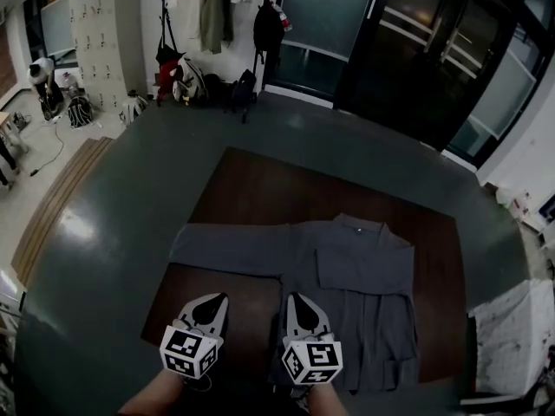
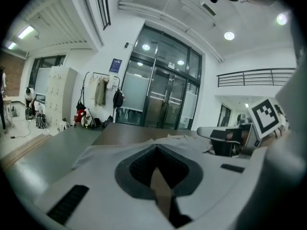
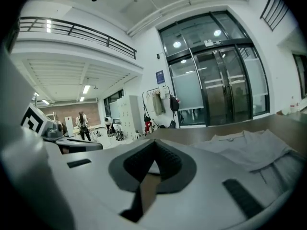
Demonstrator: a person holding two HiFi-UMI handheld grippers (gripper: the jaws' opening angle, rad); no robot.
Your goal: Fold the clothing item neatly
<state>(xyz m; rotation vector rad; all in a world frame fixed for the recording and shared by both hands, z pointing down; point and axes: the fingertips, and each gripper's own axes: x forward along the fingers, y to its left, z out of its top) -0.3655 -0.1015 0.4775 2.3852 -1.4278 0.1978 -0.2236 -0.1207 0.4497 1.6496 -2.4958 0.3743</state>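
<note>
A grey garment (image 1: pixel 360 271) lies spread flat on the brown table (image 1: pixel 260 189), with one long sleeve (image 1: pixel 230 248) stretched out to the left. My left gripper (image 1: pixel 213 301) is shut and empty over bare table just below that sleeve. Beside it, my right gripper (image 1: pixel 297 300) is also shut and empty, over the garment's near left edge. In the left gripper view the closed gripper (image 2: pixel 156 147) points at the garment (image 2: pixel 180 139) ahead. In the right gripper view the closed gripper (image 3: pixel 154 145) has the garment (image 3: pixel 249 145) ahead and to its right.
A coat rack (image 1: pixel 212 7) with hanging clothes and bags (image 1: pixel 178 81) stands at the back, next to lockers (image 1: pixel 104 33). A person (image 1: pixel 42 76) bends over at far left. Glass doors (image 1: pixel 416 33) fill the back right. A speckled white cloth (image 1: pixel 512 336) lies right of the table.
</note>
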